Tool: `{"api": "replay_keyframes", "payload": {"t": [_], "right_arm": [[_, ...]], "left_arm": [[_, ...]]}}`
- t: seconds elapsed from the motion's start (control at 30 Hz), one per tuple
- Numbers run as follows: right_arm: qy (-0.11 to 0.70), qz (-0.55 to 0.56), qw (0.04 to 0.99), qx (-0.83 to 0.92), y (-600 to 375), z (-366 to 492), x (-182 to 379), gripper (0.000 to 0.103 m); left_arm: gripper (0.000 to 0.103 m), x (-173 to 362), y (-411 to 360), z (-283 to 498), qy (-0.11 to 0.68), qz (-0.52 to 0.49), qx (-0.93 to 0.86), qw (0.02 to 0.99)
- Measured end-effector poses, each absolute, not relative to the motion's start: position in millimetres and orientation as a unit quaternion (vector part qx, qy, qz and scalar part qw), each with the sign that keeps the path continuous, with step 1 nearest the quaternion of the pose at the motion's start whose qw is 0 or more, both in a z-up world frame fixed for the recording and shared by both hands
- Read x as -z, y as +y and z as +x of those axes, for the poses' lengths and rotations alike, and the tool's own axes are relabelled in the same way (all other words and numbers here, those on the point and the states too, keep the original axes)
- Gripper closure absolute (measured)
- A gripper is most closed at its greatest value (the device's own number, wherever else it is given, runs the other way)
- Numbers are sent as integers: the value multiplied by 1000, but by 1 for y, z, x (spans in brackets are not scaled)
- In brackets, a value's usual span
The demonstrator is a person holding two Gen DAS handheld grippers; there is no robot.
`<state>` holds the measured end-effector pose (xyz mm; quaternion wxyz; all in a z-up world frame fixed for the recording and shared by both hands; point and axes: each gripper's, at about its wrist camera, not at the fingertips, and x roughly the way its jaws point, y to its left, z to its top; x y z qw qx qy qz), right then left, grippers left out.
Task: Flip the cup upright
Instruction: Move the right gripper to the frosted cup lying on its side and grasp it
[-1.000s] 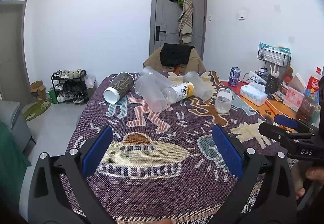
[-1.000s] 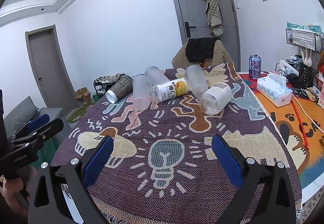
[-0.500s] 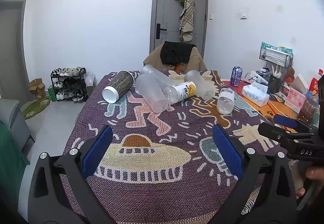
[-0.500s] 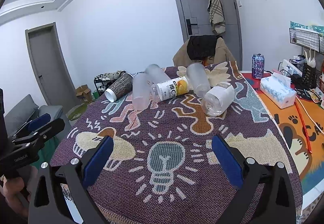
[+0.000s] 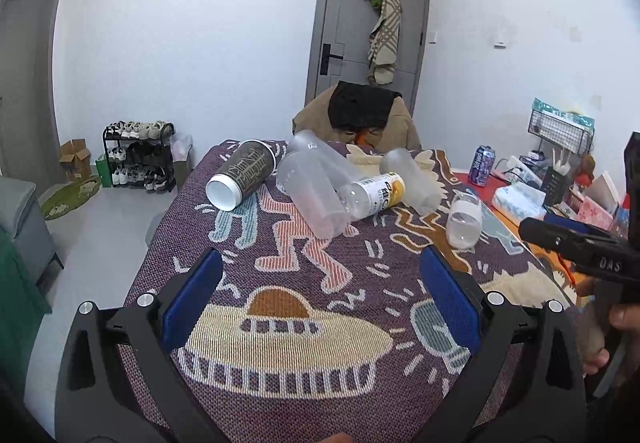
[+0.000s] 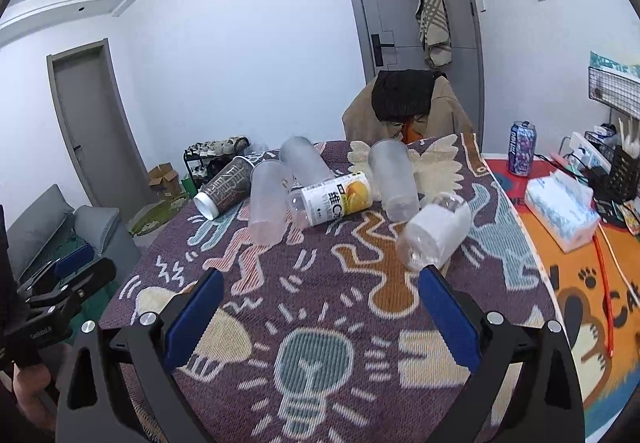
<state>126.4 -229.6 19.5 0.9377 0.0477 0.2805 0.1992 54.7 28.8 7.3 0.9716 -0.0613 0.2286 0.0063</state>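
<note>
Several cups and bottles lie on their sides on a patterned purple cloth. A dark printed cup lies at the left with its white mouth facing me. Frosted clear cups lie beside it, and another frosted cup lies further right. A labelled bottle lies between them. A small clear bottle lies nearest the right gripper. My left gripper and right gripper are both open, empty and short of the pile.
A chair draped with clothes stands at the table's far end. A tissue pack, a drinks can and desk clutter sit on the orange mat at the right. A shoe rack and a sofa stand at the left.
Both grippers have moved slightly forward toward the pile of cups. The jaws stay open and nothing on the table has moved.
</note>
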Motion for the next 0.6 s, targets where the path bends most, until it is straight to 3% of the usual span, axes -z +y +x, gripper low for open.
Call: {"api": "replay_keyframes", "payload": {"t": [0.33,0.6], "right_arm": [[323,24,928,-184,-227,203,-28,27],[367,6,914,-173,-225,264,-18,35]], "left_arm": [[5,-5,50,82,237,-89,-17,967],[5,3,66,102,246,-120,-23,962]]}}
